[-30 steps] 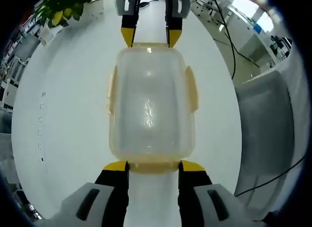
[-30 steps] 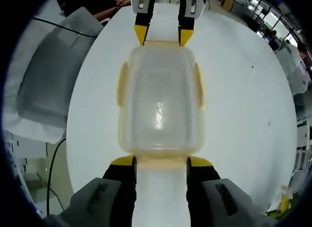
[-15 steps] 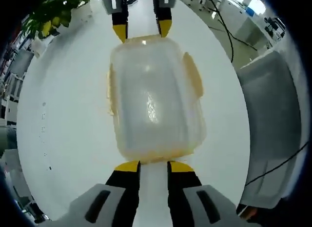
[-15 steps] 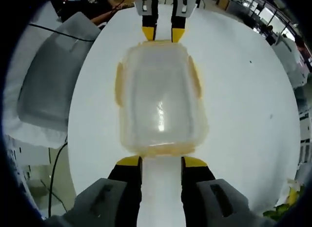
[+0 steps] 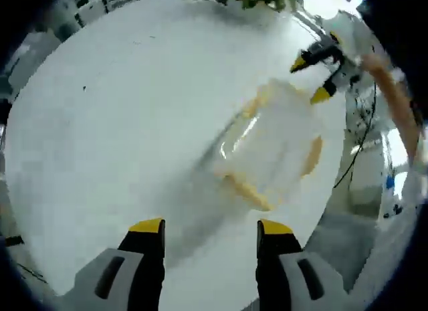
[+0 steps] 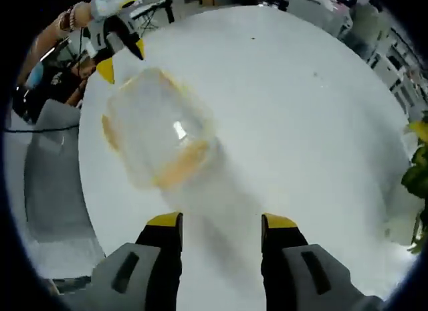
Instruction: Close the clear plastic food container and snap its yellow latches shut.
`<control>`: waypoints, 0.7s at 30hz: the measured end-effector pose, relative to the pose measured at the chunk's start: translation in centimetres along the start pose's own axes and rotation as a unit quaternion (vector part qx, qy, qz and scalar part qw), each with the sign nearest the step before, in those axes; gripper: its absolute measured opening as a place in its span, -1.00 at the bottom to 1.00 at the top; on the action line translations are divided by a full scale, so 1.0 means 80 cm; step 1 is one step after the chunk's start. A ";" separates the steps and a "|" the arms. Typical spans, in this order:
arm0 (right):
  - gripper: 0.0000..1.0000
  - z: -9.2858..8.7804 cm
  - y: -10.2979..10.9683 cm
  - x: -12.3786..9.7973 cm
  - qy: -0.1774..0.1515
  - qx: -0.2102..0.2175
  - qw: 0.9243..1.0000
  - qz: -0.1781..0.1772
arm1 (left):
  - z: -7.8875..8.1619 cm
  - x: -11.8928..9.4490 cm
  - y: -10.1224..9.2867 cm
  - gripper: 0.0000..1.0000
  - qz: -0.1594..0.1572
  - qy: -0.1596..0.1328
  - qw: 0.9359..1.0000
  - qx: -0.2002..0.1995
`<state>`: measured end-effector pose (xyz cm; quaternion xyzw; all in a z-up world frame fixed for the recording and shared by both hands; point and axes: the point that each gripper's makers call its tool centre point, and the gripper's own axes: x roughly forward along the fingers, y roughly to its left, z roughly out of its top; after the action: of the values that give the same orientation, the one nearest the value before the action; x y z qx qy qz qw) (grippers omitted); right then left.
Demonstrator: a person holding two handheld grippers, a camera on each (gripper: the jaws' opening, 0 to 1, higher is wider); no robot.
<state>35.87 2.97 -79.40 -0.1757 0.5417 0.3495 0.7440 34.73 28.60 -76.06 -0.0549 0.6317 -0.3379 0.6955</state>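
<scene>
Left gripper (image 5: 210,225) up front, jaws spread wide with nothing between them, and the right gripper (image 6: 221,221) is the same, apart and empty over the white table (image 6: 301,124). Just beyond sits the clear food container (image 5: 271,147), blurred, lid on, yellow latches (image 5: 249,190) along its sides. At its far end each view catches the other gripper's yellow tips.

Glossy clear plastic container (image 5: 274,147), matt table (image 5: 120,110)
</scene>
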 end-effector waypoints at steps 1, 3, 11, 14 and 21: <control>-0.26 0.003 0.002 -0.002 -0.005 0.034 0.999 0.009 | 0.009 -0.001 -0.016 0.00 -0.050 -0.033 0.995 -0.079; -0.32 0.021 0.019 -0.007 -0.031 0.139 0.988 0.058 | 0.015 0.001 -0.025 -0.01 -0.083 -0.065 0.982 -0.156; -0.33 0.074 0.066 -0.016 -0.104 0.269 0.945 0.156 | -0.004 0.034 -0.027 -0.27 -0.072 -0.075 0.977 -0.188; -0.32 0.065 0.062 0.000 -0.065 0.242 0.960 0.121 | 0.005 0.038 -0.025 -0.38 -0.067 -0.076 0.978 -0.184; -0.42 0.069 0.071 0.018 -0.036 0.200 0.972 0.119 | 0.002 0.047 -0.008 -0.63 -0.032 -0.065 0.984 -0.161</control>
<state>35.85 10.90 -78.16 0.0549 0.5907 0.3265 0.7359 34.53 26.04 -78.87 -0.2081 0.6292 -0.2491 0.7062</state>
